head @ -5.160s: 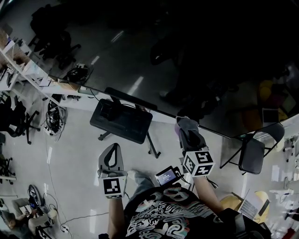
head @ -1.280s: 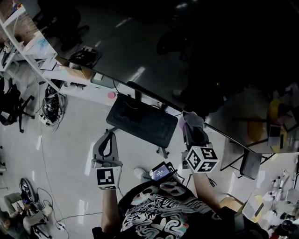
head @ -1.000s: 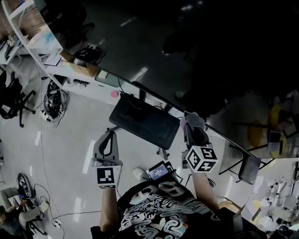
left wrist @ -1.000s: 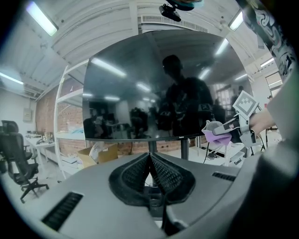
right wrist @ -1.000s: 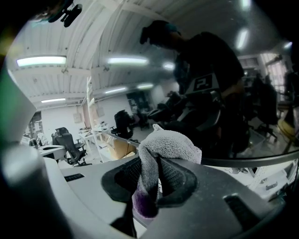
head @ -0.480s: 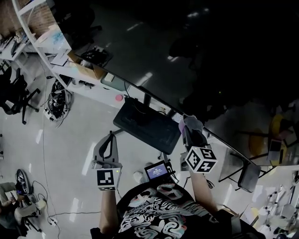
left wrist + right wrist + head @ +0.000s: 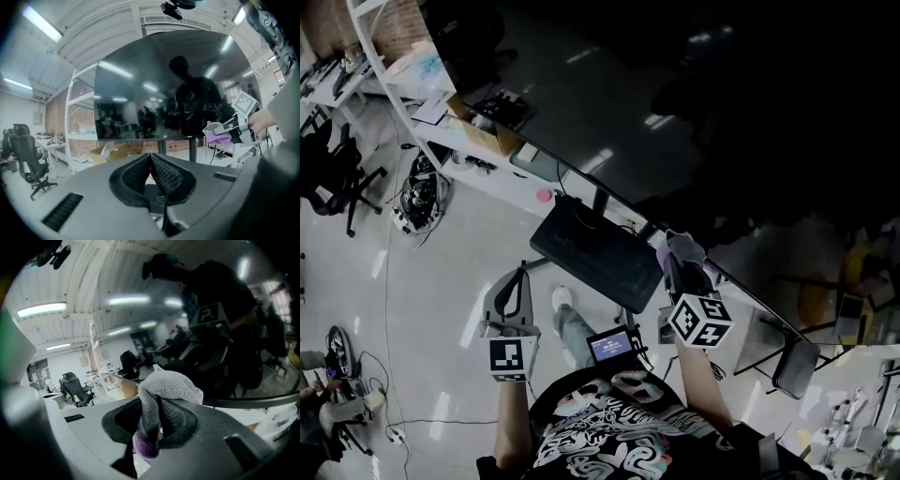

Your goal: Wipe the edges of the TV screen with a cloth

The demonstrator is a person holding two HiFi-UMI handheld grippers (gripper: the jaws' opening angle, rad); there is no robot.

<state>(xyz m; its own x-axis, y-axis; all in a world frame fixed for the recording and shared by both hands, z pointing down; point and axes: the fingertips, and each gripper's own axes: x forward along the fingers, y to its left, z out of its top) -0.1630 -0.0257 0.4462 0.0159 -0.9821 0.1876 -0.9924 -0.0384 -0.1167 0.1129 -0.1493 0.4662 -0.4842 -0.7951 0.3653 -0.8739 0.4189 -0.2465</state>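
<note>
Right gripper [image 7: 157, 412] fingers tight on cloth [image 7: 169, 385] at TV screen [image 7: 694, 122] edge; left gripper [image 7: 151, 161] fingers together, empty.

grey-and-purple cloth [image 7: 159, 394], glossy black TV screen [image 7: 164, 89]

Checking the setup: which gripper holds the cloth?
The right gripper: its jaws are shut on the cloth. The left gripper has its jaws together, empty.

The head camera looks steeply down on the TV screen [image 7: 722, 112], which both handheld cameras face level, from nearby.
</note>
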